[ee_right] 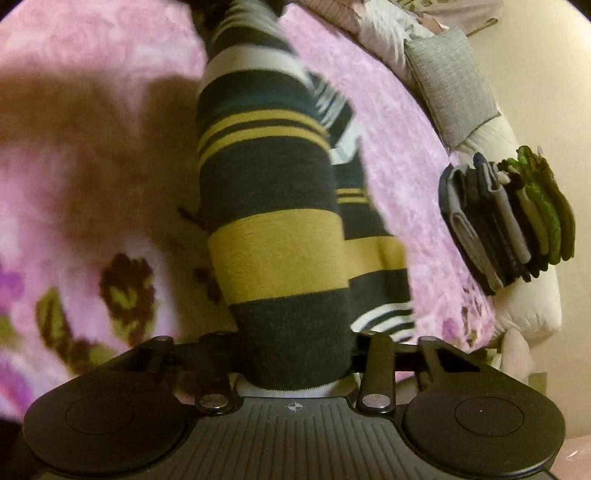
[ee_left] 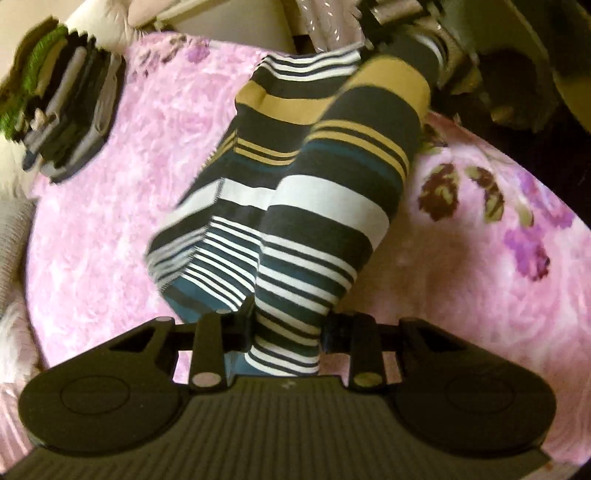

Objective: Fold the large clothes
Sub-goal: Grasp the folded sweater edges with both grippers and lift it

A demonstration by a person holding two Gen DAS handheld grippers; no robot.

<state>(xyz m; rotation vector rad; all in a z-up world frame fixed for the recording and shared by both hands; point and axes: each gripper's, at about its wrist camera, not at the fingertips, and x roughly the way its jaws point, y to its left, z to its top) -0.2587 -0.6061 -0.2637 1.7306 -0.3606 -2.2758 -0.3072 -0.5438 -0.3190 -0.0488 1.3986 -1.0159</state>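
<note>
A striped garment [ee_left: 314, 184] in dark grey, mustard, white and teal hangs stretched between my two grippers above a pink floral blanket [ee_left: 110, 221]. My left gripper [ee_left: 286, 332] is shut on its narrow-striped end. The cloth covers the fingertips. In the right wrist view the same striped garment [ee_right: 273, 221] runs away from the camera, and my right gripper [ee_right: 293, 362] is shut on its dark grey end with a white edge. A fold of the garment droops to the right of the taut part. The far right gripper [ee_left: 417, 33] shows blurred at the top of the left wrist view.
A stack of folded clothes [ee_left: 70, 107] sits at the blanket's far edge; in the right wrist view, the stack [ee_right: 509, 218] lies on the right. A grey cushion [ee_right: 450, 81] and a white cushion [ee_right: 524, 295] border the blanket [ee_right: 92, 166].
</note>
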